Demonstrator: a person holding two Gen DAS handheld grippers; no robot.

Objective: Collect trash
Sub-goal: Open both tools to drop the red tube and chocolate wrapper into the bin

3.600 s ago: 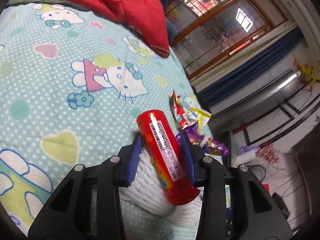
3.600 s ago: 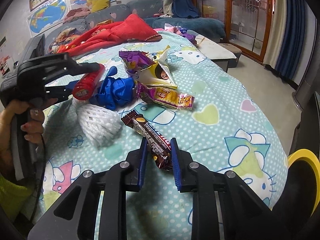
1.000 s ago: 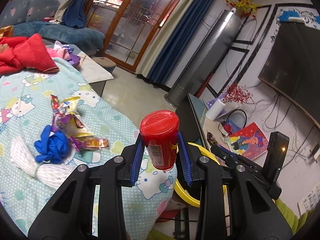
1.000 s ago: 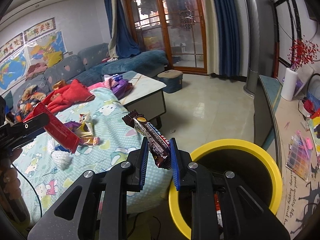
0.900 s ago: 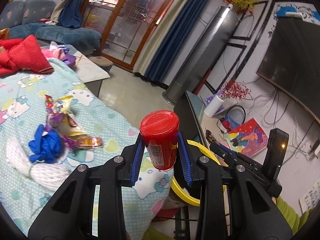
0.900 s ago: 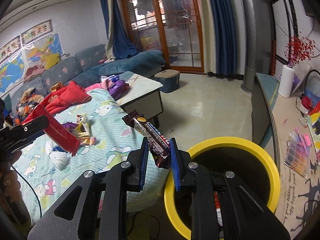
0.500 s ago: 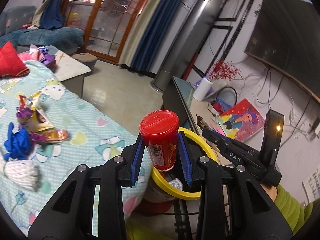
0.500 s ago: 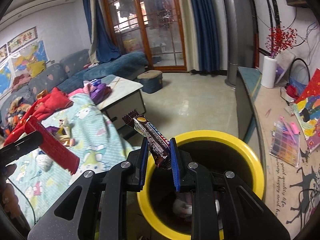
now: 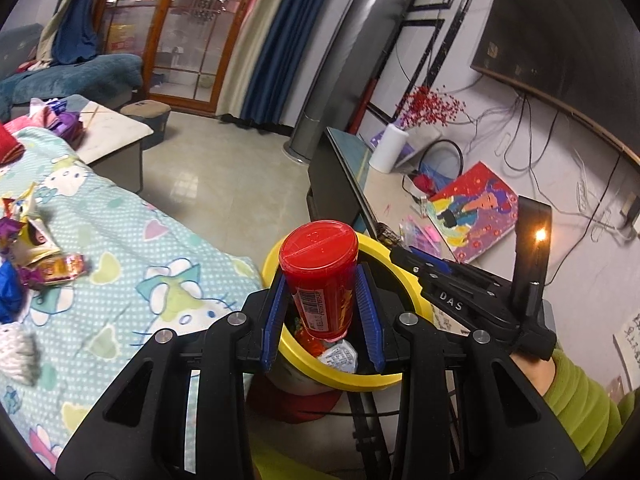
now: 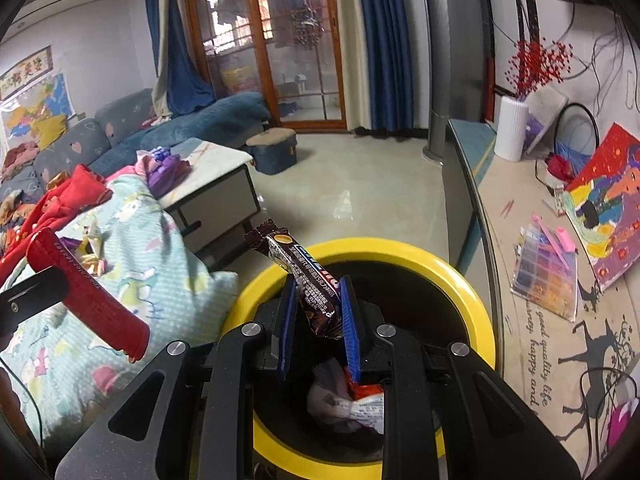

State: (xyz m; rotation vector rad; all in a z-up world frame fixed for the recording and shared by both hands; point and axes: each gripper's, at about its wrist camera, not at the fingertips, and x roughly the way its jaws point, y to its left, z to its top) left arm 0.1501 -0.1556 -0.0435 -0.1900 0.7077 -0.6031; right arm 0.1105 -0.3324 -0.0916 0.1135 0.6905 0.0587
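blue curtains (image 10: 380, 44) flank wood-framed glass doors (image 10: 280, 40) above a pale tiled floor (image 10: 352, 184).

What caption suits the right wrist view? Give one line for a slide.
Right gripper holds a chocolate bar wrapper over the yellow-rimmed bin, red tube waiting alongside.

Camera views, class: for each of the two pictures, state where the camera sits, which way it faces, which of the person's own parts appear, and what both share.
Left wrist view: sits on the left tool, looks down its fingers at the red tube it grips, above the yellow bin; the right tool and a green sleeve show.
Right wrist view: sits on the right tool, faces down into the bin, gripping a chocolate bar wrapper; the left tool's tip shows at left.
Shared: bin, tube, patterned bedspread.
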